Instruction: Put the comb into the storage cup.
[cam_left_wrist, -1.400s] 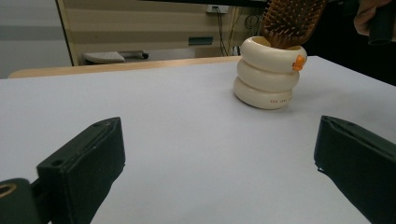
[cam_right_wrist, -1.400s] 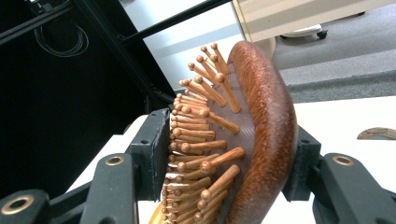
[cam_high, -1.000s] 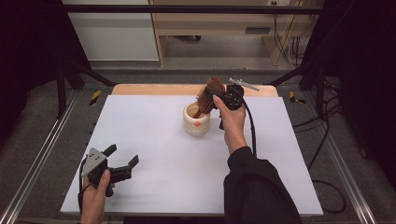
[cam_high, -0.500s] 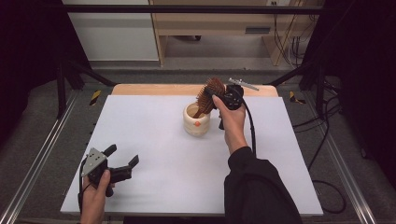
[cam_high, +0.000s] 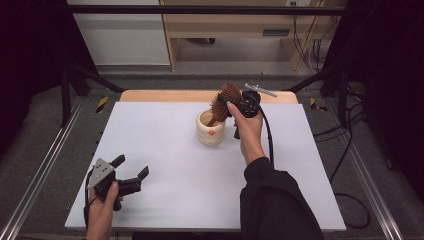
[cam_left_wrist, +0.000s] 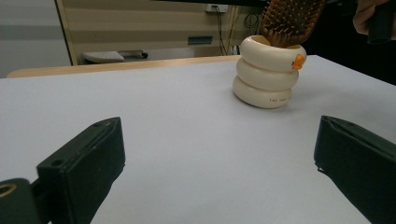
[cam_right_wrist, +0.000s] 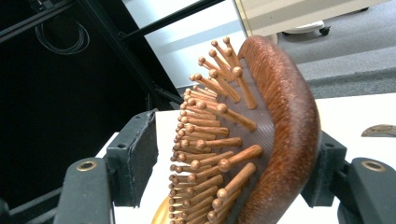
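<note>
A brown wooden hairbrush (cam_high: 226, 100) stands handle-down in a cream ringed cup (cam_high: 210, 131) at the back middle of the white table top (cam_high: 160, 150). My right gripper (cam_high: 230, 102) is level with the brush head, and its jaws have just been opening. In the right gripper view the brush head (cam_right_wrist: 275, 135) lies between the jaws, with the left pad (cam_right_wrist: 133, 154) clear of the bristle tips. My left gripper (cam_high: 131, 166) rests open and holds nothing at the front left. From there the cup (cam_left_wrist: 268, 74) and brush (cam_left_wrist: 289, 21) are ahead to the right.
A wooden strip (cam_high: 170, 95) runs along the table's far edge. Metal rails (cam_high: 45, 160) flank the table on both sides. Cables (cam_high: 350, 150) lie on the floor at the right. A wide bare stretch of white surface separates the two hands.
</note>
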